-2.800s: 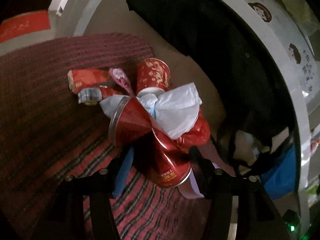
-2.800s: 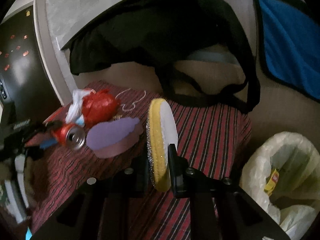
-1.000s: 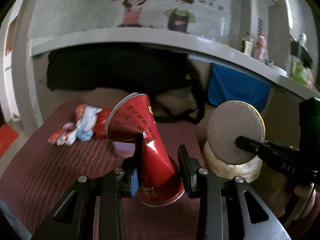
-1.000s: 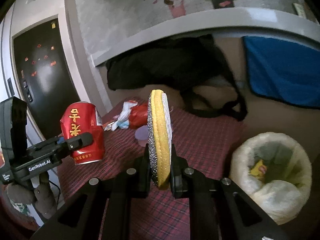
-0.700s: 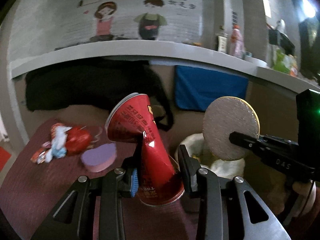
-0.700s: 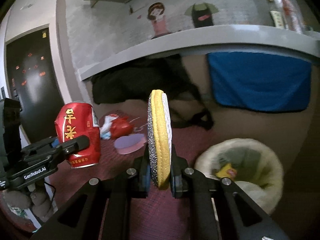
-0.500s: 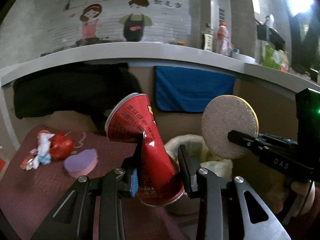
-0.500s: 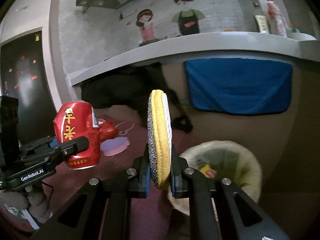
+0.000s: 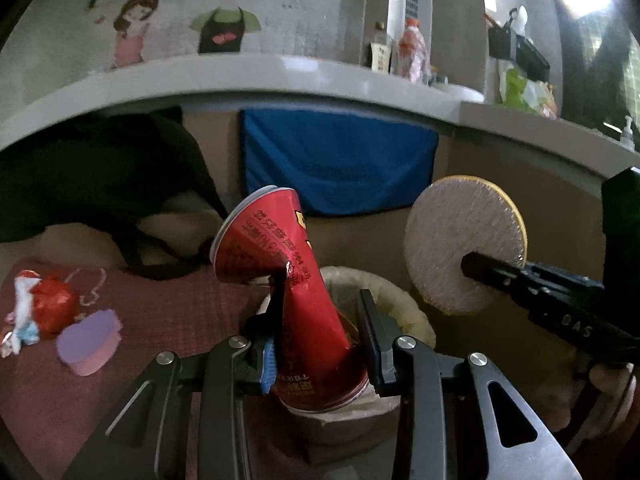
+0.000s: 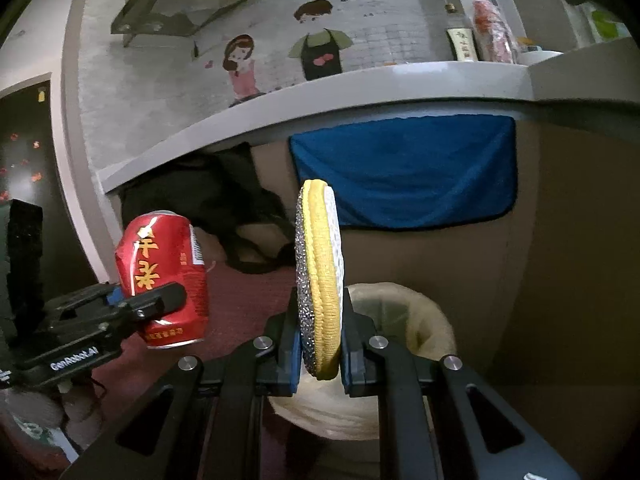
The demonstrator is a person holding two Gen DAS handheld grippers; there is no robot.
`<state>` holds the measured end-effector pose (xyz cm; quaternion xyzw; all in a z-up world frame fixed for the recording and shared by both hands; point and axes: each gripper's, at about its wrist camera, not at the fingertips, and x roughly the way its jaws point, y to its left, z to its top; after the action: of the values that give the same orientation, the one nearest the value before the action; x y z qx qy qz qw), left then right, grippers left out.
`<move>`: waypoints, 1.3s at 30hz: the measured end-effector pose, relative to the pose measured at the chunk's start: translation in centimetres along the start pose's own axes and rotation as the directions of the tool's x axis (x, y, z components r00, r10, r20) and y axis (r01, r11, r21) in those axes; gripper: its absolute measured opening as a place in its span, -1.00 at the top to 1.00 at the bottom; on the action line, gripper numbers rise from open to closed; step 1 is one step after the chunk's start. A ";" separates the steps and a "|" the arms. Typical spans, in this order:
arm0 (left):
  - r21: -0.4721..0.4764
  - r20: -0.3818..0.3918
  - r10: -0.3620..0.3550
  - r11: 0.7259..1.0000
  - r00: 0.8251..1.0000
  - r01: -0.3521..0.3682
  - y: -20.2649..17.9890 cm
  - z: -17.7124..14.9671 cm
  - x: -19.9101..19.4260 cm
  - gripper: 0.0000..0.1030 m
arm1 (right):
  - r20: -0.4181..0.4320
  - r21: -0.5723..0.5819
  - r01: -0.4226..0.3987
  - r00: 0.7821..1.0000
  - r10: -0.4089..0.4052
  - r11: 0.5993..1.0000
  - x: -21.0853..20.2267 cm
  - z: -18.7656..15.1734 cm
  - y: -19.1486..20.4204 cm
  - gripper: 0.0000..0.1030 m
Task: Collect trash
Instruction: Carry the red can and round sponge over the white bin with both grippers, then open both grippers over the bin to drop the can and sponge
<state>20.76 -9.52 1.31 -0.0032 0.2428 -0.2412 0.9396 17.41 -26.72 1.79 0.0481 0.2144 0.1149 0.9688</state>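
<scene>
Crushed red can (image 9: 298,292) pinched in left gripper (image 9: 318,342), round scouring pad (image 10: 319,280) clamped in right gripper (image 10: 319,344).

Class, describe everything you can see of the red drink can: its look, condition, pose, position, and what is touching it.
The red can is thin metal, glossy red with gold characters, a barcode and silver rims. It is crushed and creased at the waist, its ends still round. The left gripper clamps that pinched middle, one finger on each side. It is held in the air, tilted, one rim up and away, above the near edge of the lined trash bin. Nothing else touches it.
</scene>
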 end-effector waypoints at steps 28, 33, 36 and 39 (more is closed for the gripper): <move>-0.149 -0.181 -0.227 0.968 0.957 0.202 2.9 0.2 10.6 -0.02 | -0.110 0.122 0.041 0.994 -0.028 0.992 7.5 -1.3 -5.2 0.65; -0.234 -0.145 -0.264 0.946 0.954 0.226 5.1 1.1 10.1 -0.08 | -0.133 0.161 0.070 0.990 -0.048 0.985 8.1 -1.8 -5.9 0.19; -0.262 -0.114 -0.231 0.945 0.966 0.195 6.9 1.7 8.3 -0.08 | -0.145 0.156 0.091 0.987 -0.068 0.984 7.8 -2.0 -5.6 0.19; -0.273 -0.106 -0.181 0.951 0.978 0.146 8.8 2.0 5.8 -0.08 | -0.139 0.147 0.090 0.988 -0.069 0.985 7.2 -1.3 -4.7 0.19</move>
<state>30.08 -4.59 -0.64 -0.1327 0.3321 -0.2834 0.8898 24.17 -29.43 -2.98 0.1057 0.2888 0.0623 0.9495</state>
